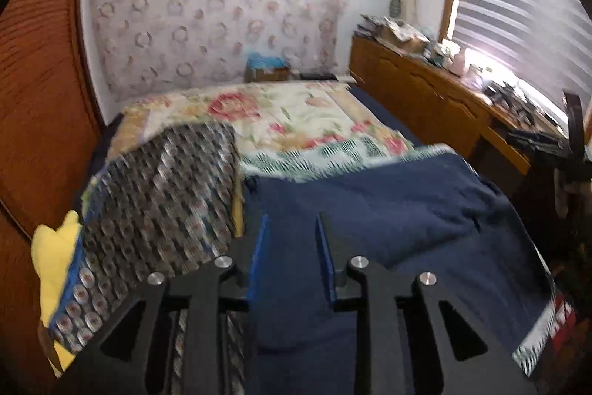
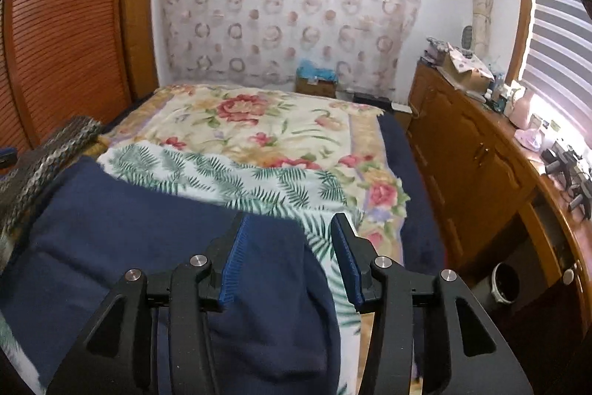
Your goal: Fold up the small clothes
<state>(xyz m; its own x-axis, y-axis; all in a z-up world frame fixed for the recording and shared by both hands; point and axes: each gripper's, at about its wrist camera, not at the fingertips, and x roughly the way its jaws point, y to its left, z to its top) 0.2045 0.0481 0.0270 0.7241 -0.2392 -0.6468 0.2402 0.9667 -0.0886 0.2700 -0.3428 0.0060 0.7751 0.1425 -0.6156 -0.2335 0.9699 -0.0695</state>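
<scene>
At nine o'clock in the left wrist view a louvred wooden door (image 1: 37, 99) closes off the room. Toward eight o'clock a yellow cloth (image 1: 51, 247) peeks from under a grey patterned garment (image 1: 159, 195) heaped on the bed. At the centre lies the navy garment (image 1: 388, 210), spread over the near part of the bed with its long axis running roughly from nine to three o'clock and its far edge toward twelve. The left hand-held gripper (image 1: 290, 247) sits at six o'clock over that navy cloth, its blue pads parted with a gap between them and nothing pinched. Beyond, toward twelve, a fern-print cloth (image 1: 314, 158) lies on the floral bedspread (image 1: 281, 113).

In the right wrist view the navy garment (image 2: 122, 236) fills the span from eight to six o'clock, a rounded end of it hanging toward six. The right hand-held gripper (image 2: 292, 247) stands open at six o'clock, straddling that end without pressing it. At three o'clock a wooden dresser (image 2: 462, 150) carries clutter beneath a striped window blind (image 2: 555, 24).
</scene>
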